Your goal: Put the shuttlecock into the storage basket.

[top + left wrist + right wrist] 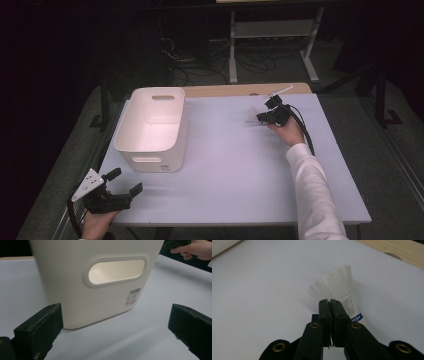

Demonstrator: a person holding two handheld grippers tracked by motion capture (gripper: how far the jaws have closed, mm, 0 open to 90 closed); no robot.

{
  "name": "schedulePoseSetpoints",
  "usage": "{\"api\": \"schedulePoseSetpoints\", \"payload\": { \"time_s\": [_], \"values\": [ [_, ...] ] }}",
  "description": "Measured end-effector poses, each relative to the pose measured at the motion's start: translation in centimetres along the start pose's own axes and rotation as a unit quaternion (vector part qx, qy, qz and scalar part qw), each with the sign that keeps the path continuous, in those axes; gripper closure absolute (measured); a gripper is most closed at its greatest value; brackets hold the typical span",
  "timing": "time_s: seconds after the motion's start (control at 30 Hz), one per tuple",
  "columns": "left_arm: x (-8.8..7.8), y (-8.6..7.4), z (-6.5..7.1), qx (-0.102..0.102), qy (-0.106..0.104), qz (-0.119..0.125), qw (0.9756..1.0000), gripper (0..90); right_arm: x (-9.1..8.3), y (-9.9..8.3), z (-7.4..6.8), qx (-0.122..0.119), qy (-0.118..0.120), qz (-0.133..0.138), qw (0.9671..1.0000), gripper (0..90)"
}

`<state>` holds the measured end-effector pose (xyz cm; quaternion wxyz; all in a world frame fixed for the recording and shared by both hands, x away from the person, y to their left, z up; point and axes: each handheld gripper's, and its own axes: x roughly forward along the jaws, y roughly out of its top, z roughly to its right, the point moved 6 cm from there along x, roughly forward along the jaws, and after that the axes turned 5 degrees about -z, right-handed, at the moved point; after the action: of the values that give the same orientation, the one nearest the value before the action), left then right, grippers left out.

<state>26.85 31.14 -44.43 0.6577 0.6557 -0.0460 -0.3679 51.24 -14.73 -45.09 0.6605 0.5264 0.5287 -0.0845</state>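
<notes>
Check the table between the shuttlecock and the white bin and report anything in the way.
Nothing visible blocks it: bare table lies between the shuttlecock, at the right gripper, and the white bin, whose top is open.

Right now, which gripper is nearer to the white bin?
Left. The left gripper sits just before the bin, fingers open. The right gripper is across the table by the shuttlecock.

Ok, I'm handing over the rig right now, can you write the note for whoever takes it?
Left gripper: open, nothing in it, at the near left corner facing the white bin.
Right gripper: jaws shut, at the far right, beside a white shuttlecock; a real grip on it can't be confirmed.
Done: nothing visible in the bin.
Left: probably secure the shuttlecock and carry it to the bin.
</notes>
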Motion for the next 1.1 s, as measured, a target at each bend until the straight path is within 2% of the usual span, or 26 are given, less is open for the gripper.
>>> {"api": "schedulePoseSetpoints", "payload": {
  "time_s": [0.13,0.2,0.27,0.4,0.63,0.73,0.8,0.83,1.07,1.1],
  "values": [
    [0.0,0.0,0.0,0.001,0.000,0.000,1.0000,0.0,-1.0,0.1,0.5,0.003,0.003,0.011,0.9999,73.4],
    [0.0,0.0,0.0,0.001,0.000,0.001,1.0000,0.0,-1.3,0.1,0.7,0.009,0.008,0.002,0.9999,63.3],
    [0.1,0.0,0.0,-0.001,0.000,0.002,1.0000,0.0,-1.7,0.3,0.9,0.002,0.010,-0.002,0.9999,52.2],
    [0.1,0.0,0.0,0.000,0.001,-0.001,1.0000,0.0,-2.6,0.9,1.1,-0.016,-0.001,-0.005,0.9999,36.3],
    [0.1,0.0,0.1,0.001,-0.001,0.002,1.0000,0.0,-3.9,2.3,1.0,-0.034,-0.002,-0.010,0.9994,13.2],
    [0.1,0.0,0.1,0.002,-0.004,0.001,1.0000,0.0,-4.1,2.7,1.1,-0.042,0.007,-0.013,0.9990,7.9],
    [0.1,0.0,0.1,-0.001,-0.005,0.002,1.0000,0.0,-4.1,3.0,1.2,-0.052,-0.006,-0.013,0.9985,1.1],
    [0.1,0.0,0.1,-0.001,-0.005,0.002,1.0000,0.0,-4.0,3.1,1.3,-0.055,-0.004,-0.014,0.9984,0.0],
    [0.0,0.0,0.3,0.013,-0.007,-0.005,0.9999,0.0,-3.4,3.6,1.6,-0.067,0.003,-0.025,0.9974,0.0],
    [0.0,0.0,0.3,0.012,-0.008,-0.005,0.9999,0.0,-3.2,3.8,1.7,-0.070,0.012,-0.029,0.9970,0.0]
  ]
}}
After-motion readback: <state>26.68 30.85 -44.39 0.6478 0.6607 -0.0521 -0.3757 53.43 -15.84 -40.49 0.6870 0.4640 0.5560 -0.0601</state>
